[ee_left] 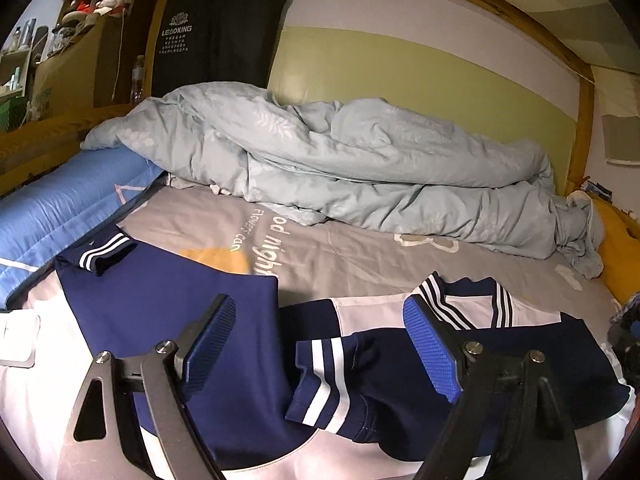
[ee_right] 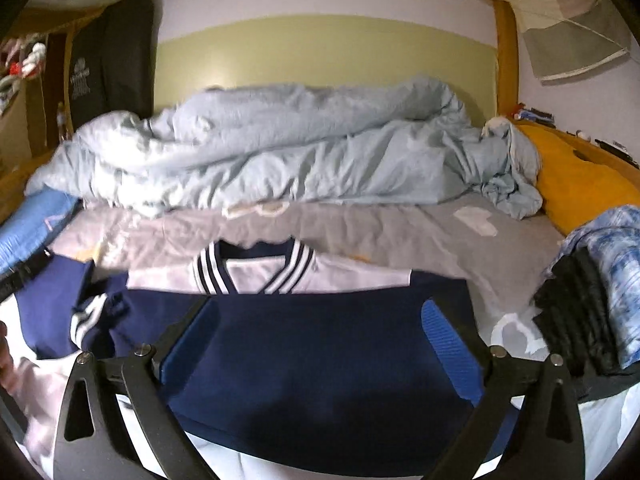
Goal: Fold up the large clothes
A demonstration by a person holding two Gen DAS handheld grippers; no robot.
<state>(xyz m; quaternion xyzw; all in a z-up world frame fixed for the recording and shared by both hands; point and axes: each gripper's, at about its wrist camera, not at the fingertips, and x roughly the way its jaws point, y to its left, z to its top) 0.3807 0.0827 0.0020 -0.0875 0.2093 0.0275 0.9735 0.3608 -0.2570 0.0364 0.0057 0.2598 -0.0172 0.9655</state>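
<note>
A navy and white jacket (ee_left: pixel 248 360) with striped cuffs and collar lies on the grey bed sheet (ee_left: pixel 360 256). One sleeve with a striped cuff (ee_left: pixel 324 384) is folded across its body. My left gripper (ee_left: pixel 320 344) is open and empty, hovering just above that sleeve. In the right wrist view the jacket (ee_right: pixel 320 360) lies flat with its striped V-collar (ee_right: pixel 256 268) at the far edge. My right gripper (ee_right: pixel 320 336) is open and empty above the navy body panel.
A crumpled light blue duvet (ee_left: pixel 340 168) fills the back of the bed. A blue pillow (ee_left: pixel 60 208) lies at the left, a yellow one (ee_right: pixel 580 184) at the right. Folded dark and blue-patterned clothes (ee_right: pixel 592 296) are stacked at the right edge. A wooden bed frame (ee_left: pixel 582 120) surrounds it.
</note>
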